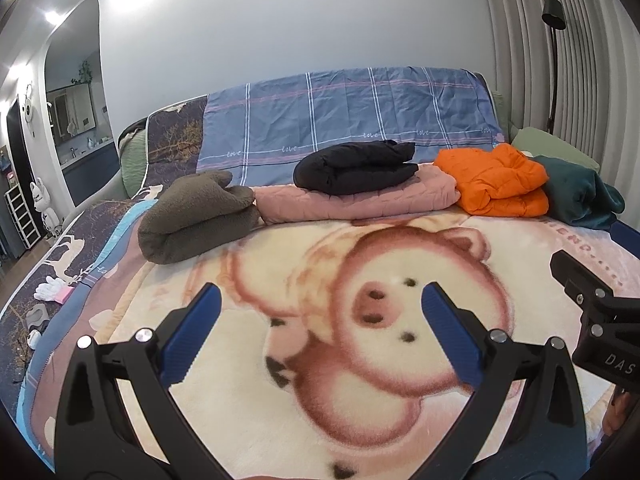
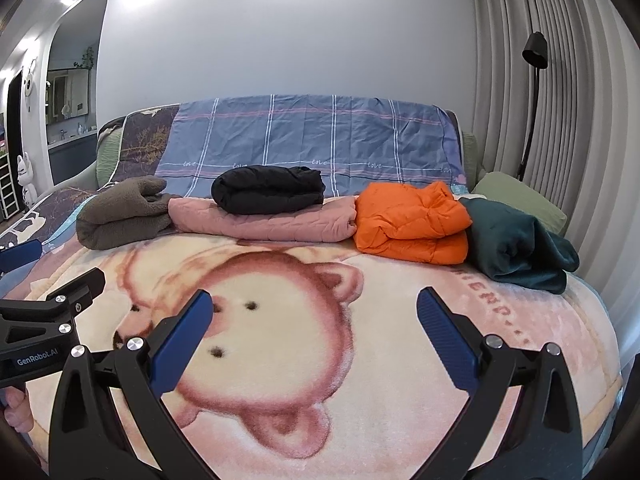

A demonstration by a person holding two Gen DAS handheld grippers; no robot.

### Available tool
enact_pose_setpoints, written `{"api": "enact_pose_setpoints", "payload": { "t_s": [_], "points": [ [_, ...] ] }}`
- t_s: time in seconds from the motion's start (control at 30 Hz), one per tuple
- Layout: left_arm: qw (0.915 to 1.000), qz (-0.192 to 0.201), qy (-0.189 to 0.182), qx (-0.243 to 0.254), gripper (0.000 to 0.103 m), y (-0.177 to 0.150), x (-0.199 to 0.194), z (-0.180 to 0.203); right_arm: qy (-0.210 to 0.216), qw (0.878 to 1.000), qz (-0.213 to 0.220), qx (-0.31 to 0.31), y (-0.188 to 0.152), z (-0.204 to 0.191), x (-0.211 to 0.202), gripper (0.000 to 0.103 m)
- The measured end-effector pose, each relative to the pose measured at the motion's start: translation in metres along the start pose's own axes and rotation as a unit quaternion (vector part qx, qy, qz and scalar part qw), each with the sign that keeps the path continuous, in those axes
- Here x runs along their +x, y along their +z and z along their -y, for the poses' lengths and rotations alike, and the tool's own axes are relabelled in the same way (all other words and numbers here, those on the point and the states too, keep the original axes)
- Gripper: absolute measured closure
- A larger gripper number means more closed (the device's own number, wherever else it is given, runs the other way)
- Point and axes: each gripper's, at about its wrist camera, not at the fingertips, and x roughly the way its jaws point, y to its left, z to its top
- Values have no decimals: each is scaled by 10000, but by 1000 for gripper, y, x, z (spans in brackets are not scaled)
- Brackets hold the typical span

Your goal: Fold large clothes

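Left wrist view shows the left gripper with jaws spread wide, holding nothing, above the pig-print blanket; the right gripper hangs likewise spread and empty beside it. The clothes sit in a row at the far side of the bed: a brown fleece at left, a black garment resting on a folded pink quilted piece, an orange puffer jacket, and a dark teal velvety bundle at right. All look already folded. I'd judge them soft and floppy; the puffer probably slippery and springy, best pinched at a hem or seam.
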Motion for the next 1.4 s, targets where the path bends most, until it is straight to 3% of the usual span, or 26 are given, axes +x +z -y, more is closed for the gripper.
{"api": "enact_pose_setpoints", "payload": {
  "t_s": [1.4],
  "points": [
    [9999,-105,-86,58,2,-6,8,2,-119,9998,-127,33,0,4,4,1]
  ]
}}
